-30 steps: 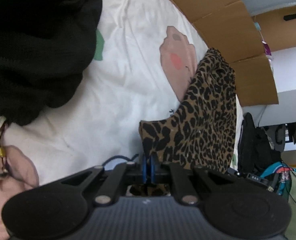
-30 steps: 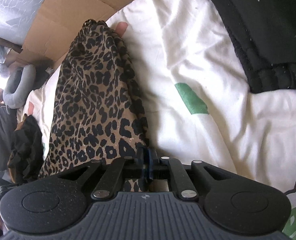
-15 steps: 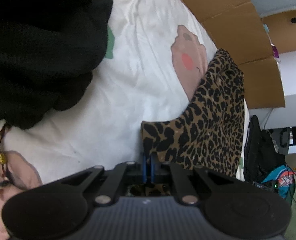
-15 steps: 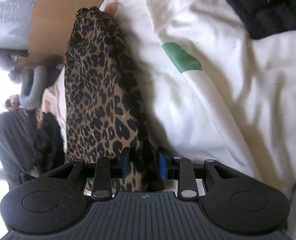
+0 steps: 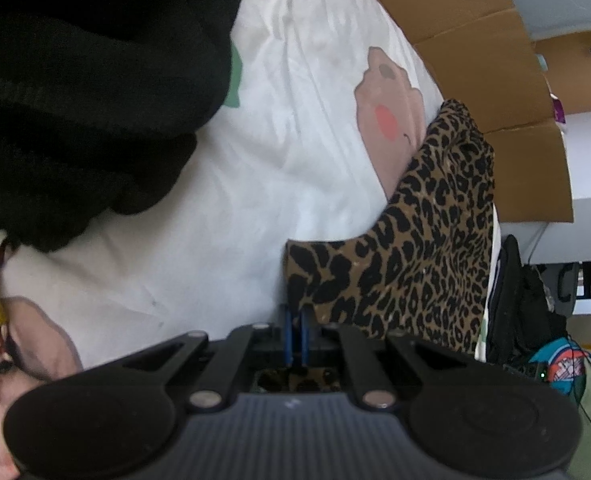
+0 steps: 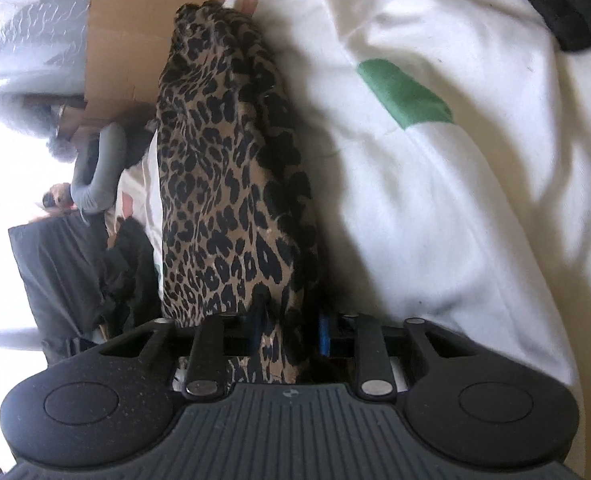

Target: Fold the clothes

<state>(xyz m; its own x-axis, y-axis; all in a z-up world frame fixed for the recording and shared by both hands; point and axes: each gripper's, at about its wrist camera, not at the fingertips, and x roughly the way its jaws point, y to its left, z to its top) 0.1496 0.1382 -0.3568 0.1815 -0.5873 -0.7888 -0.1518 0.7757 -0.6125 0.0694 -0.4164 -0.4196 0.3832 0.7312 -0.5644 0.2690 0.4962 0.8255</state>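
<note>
Ahead of both grippers lies a white bedsheet point(image 5: 223, 216) printed with a pink cartoon figure point(image 5: 391, 112) and a green patch point(image 6: 405, 94). Beyond its far edge stands flattened brown cardboard point(image 5: 475, 40). To the right of the left gripper, a black bag point(image 5: 523, 304) sits on the floor. Strong daylight washes out the area left of the right gripper.

One leopard-print garment point(image 5: 427, 256), one black garment point(image 5: 87, 92)
</note>
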